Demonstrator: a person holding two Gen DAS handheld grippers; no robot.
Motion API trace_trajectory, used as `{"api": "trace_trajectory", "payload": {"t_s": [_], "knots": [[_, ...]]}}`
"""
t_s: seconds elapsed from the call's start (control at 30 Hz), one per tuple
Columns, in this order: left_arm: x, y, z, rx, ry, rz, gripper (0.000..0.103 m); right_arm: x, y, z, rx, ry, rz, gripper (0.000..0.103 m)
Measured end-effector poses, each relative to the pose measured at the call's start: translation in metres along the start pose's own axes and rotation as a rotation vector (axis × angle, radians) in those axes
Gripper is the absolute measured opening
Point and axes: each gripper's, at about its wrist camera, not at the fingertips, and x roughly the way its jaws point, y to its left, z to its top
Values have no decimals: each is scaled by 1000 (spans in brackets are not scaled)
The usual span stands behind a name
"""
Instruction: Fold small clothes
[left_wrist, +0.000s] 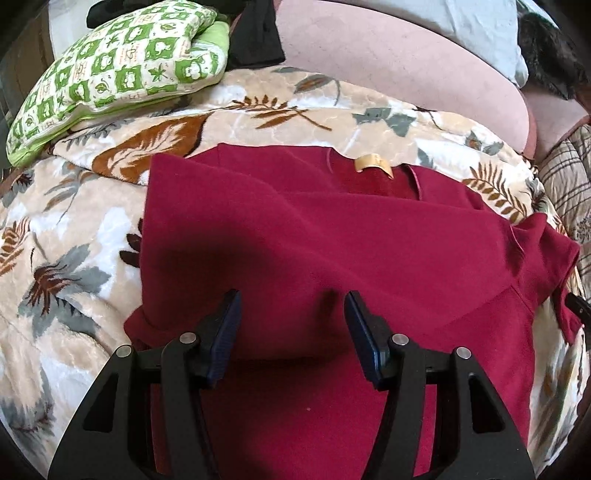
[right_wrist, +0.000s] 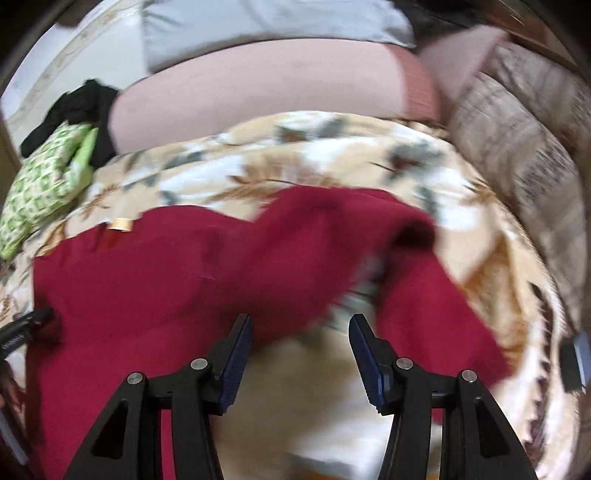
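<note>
A dark red shirt (left_wrist: 314, 240) lies flat on a floral blanket (left_wrist: 74, 229), its collar with a tan label (left_wrist: 373, 164) at the far side. Its left side appears folded in over the body, and a short sleeve (left_wrist: 546, 251) sticks out at the right. My left gripper (left_wrist: 293, 299) hovers over the shirt's near half, open, with nothing pinched between its pads. The right wrist view is blurred. In it my right gripper (right_wrist: 301, 321) stands open over blanket (right_wrist: 295, 387), between the shirt's body (right_wrist: 147, 280) and its sleeve (right_wrist: 424, 302).
A green checked pillow (left_wrist: 118, 70) and a black garment (left_wrist: 255, 33) lie at the far left. A pink cushion (left_wrist: 388, 62) and a grey pillow (left_wrist: 480, 26) line the back. A plaid quilt (right_wrist: 517, 155) borders the right side.
</note>
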Motion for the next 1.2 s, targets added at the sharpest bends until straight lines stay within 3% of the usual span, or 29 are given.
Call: {"api": "trace_trajectory", "payload": {"t_s": [0.3, 0.37, 0.53, 0.57, 0.6, 0.7, 0.77, 0.83, 0.93, 1.03, 1.13, 1.17, 1.2], "knots": [[3, -19, -8, 51, 25, -14, 57, -14, -101, -25, 165, 0, -220, 55], [4, -19, -8, 46, 28, -14, 57, -11, -116, -28, 206, 7, -199, 59], [2, -15, -8, 31, 30, -16, 57, 15, -129, -36, 298, 52, -66, 58], [1, -14, -7, 31, 30, -13, 57, 14, -127, -38, 292, 28, -72, 49], [0, -12, -7, 31, 29, -10, 57, 9, -124, -37, 264, -2, -89, 31], [-1, -4, -6, 22, 26, -4, 57, -8, -125, -32, 242, -44, -95, 15], [-4, 3, -4, 6, 19, -5, 57, -23, -130, -22, 252, -78, -85, 13], [-6, 10, -3, -12, 13, -4, 57, -52, -133, -7, 248, -160, -116, 2], [-9, 19, -2, -36, 9, -8, 57, -90, -131, 20, 232, -252, -113, 2], [-12, 25, -2, -56, 7, -7, 57, -111, -115, 45, 170, -282, -89, 2], [-14, 27, -4, -64, 8, -19, 57, -101, -99, 57, 123, -201, -56, 3], [-14, 26, -4, -57, 10, -19, 57, -91, -97, 54, 120, -164, -45, 7], [-15, 25, -5, -48, 10, -17, 57, -81, -96, 50, 117, -136, -45, 32]]}}
